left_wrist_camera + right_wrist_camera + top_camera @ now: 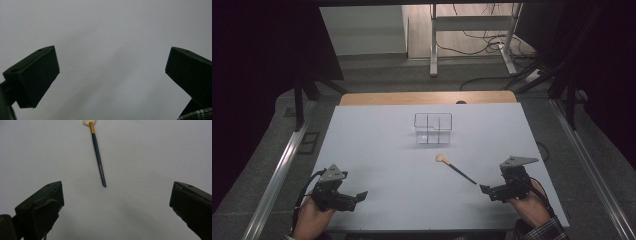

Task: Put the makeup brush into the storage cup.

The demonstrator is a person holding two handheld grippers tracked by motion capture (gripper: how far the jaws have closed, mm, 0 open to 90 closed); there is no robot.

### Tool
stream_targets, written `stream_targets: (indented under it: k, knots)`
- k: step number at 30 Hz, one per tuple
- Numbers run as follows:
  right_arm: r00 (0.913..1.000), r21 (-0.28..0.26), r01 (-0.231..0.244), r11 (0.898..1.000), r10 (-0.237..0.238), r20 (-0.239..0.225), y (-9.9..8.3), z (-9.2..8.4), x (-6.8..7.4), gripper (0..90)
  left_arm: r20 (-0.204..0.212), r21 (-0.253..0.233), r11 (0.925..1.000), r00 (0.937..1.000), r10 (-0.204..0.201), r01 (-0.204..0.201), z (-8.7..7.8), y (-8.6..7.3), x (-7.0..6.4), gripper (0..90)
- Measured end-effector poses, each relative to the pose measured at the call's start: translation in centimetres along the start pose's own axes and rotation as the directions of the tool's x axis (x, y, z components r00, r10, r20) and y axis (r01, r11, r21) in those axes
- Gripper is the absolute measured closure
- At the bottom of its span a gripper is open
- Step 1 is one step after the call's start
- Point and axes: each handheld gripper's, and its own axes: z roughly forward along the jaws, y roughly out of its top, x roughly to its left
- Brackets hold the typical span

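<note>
From the high view, a small brush (455,170) lies flat on the white table (377,150), right of the middle; a clear box (433,128) stands farther back, apart from it; the left gripper (361,196) rests near the left corner; the right gripper (484,189) sits just beside the brush's dark tip, not touching it.

In the left gripper view, the jaws are wide apart with nothing between them.

In the right gripper view, the jaws are wide apart too; the brush (98,157) lies ahead, not yet picked up; I think grabbing it and putting it in the box are both left to do.

Clear divided box (433,128) (empty) on table (362,150).
</note>
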Motion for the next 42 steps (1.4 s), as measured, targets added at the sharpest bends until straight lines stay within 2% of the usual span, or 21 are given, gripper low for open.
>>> stream_targets:
  k: [7, 14, 20, 36, 42]
  knots:
    - [0.9989, 0.023, 0.038, 0.999, -0.039, 0.026, 0.07, 0.19, 0.45, 0.0, -0.014, -0.009, 0.9999, 0.9999, 0.010, -0.010, 0.08, -0.02, 0.12, 0.0]
    - [0.9993, 0.026, 0.021, 0.999, -0.022, 0.032, 0.08, 0.23, 0.31, 0.0, -0.014, -0.014, 0.9998, 0.9998, 0.011, -0.011, 0.09, -0.07, 0.20, 0.0]
    - [0.9981, 0.043, 0.047, 0.998, -0.048, 0.038, 0.11, 0.36, 0.59, 0.0, -0.004, -0.019, 0.9998, 1.0000, 0.009, -0.009, 0.13, -0.05, 0.20, 0.0]
    - [0.9990, 0.054, 0.038, 0.998, -0.039, 0.023, 0.23, 0.39, 0.51, 0.0, -0.011, -0.006, 0.9999, 0.9999, 0.012, -0.012, 0.25, -0.06, 0.23, 0.0]
    - [0.9976, 0.057, 0.061, 0.997, -0.063, 0.030, 0.74, 0.33, 0.54, 0.0, -0.012, -0.001, 1.0000, 0.9999, 0.009, -0.009, 0.32, -0.10, 0.26, 0.0]
